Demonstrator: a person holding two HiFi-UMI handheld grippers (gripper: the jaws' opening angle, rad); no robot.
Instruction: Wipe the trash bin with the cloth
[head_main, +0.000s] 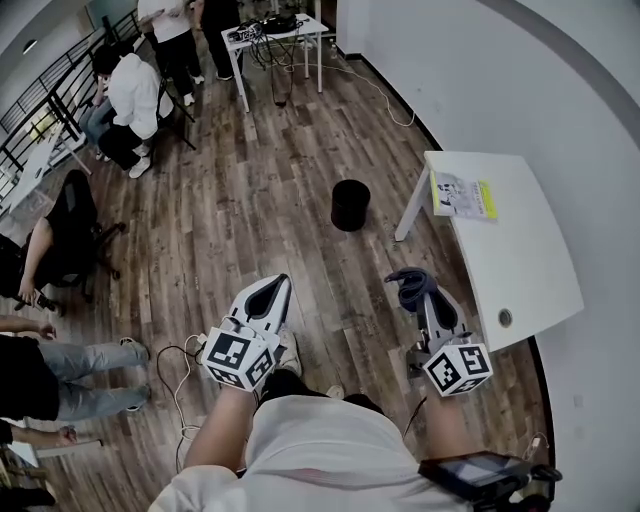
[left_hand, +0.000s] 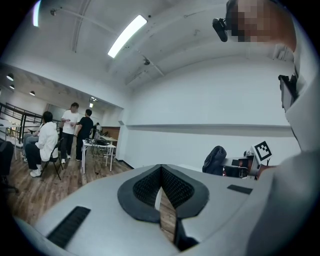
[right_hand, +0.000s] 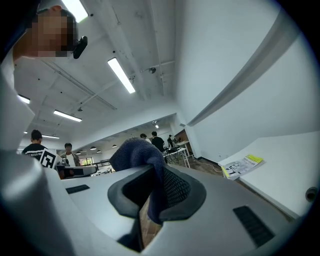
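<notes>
Grips a dark blue cloth (right_hand: 137, 155) in the right tool (right_hand: 152, 192); holds the left tool (left_hand: 161, 187) pressed together on nothing. Faces the black trash bin (head_main: 350, 204) on the floor (head_main: 280, 230), well ahead of both tools. Cannot read print on the yellow-edged booklet (head_main: 462, 194) on the bench (head_main: 530, 270) beyond the right tool.

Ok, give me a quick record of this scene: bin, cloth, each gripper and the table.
trash bin: black, upright on the wood floor, ahead of both grippers, untouched
cloth: dark blue, bunched
right gripper: shut on cloth, apart from trash bin
left gripper: jaws together, nothing between them
table: white, at right, leaflet on it
wiping: not yet begun
</notes>
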